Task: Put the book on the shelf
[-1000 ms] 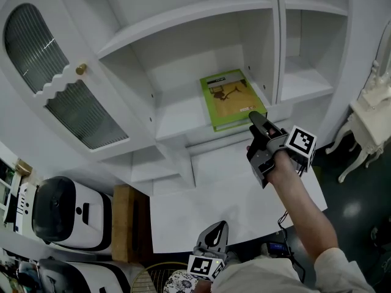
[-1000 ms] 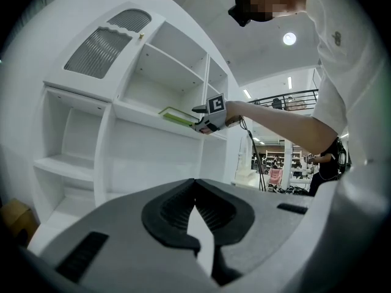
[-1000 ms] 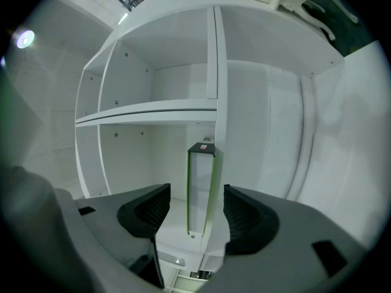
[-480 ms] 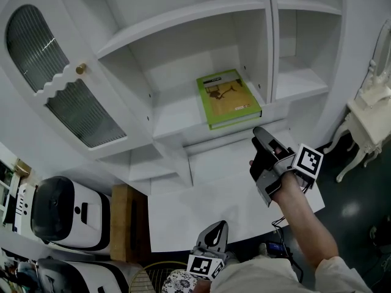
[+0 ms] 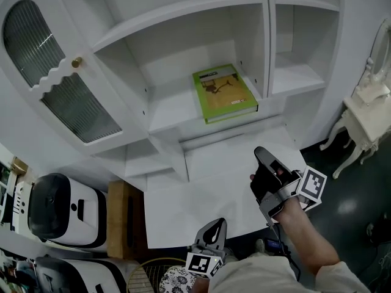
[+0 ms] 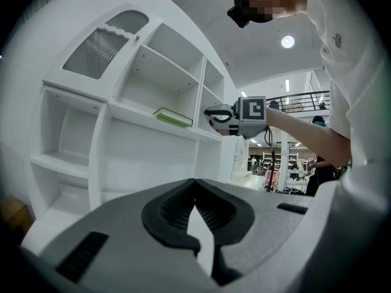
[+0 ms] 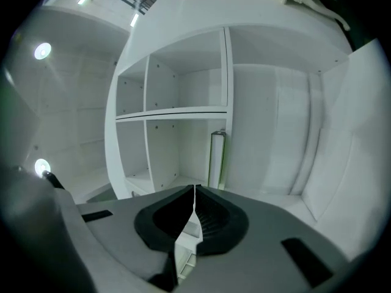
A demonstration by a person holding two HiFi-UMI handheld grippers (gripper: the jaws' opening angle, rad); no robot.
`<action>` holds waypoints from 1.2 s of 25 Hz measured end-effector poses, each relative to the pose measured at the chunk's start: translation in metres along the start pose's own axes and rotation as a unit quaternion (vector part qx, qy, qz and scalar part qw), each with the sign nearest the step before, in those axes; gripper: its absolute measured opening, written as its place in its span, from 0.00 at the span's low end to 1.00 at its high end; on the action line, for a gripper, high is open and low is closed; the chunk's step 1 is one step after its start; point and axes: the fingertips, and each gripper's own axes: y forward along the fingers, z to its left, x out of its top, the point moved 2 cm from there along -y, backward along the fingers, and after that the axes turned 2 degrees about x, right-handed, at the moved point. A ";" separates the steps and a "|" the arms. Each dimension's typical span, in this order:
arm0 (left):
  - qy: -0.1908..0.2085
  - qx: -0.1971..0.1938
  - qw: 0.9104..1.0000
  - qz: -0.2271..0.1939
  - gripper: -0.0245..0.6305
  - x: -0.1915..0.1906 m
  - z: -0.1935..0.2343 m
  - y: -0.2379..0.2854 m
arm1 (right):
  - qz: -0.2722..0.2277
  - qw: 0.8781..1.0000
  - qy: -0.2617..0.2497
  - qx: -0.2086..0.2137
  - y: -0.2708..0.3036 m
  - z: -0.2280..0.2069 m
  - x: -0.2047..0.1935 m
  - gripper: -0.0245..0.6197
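The green book (image 5: pixel 223 93) lies flat on the white cabinet's middle shelf (image 5: pixel 174 112), against the upright divider. My right gripper (image 5: pixel 261 152) hangs over the white counter (image 5: pixel 201 191), well back from the shelf and clear of the book. Its jaws have just closed and stand shut with nothing between them. In the right gripper view the book (image 7: pixel 217 159) shows edge-on beyond the shut jaws of the right gripper (image 7: pixel 194 188). My left gripper (image 5: pixel 217 224) rests low by my body, shut and empty. The left gripper view shows that left gripper (image 6: pixel 194 180), the book (image 6: pixel 173 117) and the right gripper (image 6: pixel 211 112).
An open cabinet door with ribbed glass and a gold knob (image 5: pixel 76 62) juts out at the left. White appliances (image 5: pixel 52 206) and a wooden box (image 5: pixel 125 215) stand below it. A white ornate table (image 5: pixel 366 108) stands at the right.
My right gripper has drawn back from the shelf over the counter and its jaws have closed. The book stays on the shelf. My left gripper has not moved.
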 end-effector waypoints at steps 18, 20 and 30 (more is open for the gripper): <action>0.002 -0.014 1.000 0.006 0.04 -0.002 -0.013 0.000 | 0.102 0.975 -0.195 -0.034 -0.079 -0.039 -0.046 0.06; 0.003 -0.015 1.000 0.007 0.04 -0.001 -0.015 0.000 | 0.126 0.952 -0.272 -0.060 -0.086 -0.046 -0.052 0.06; 0.007 -0.030 1.000 0.006 0.04 0.001 -0.031 0.009 | 0.216 0.753 -0.613 -0.103 -0.117 -0.063 -0.088 0.06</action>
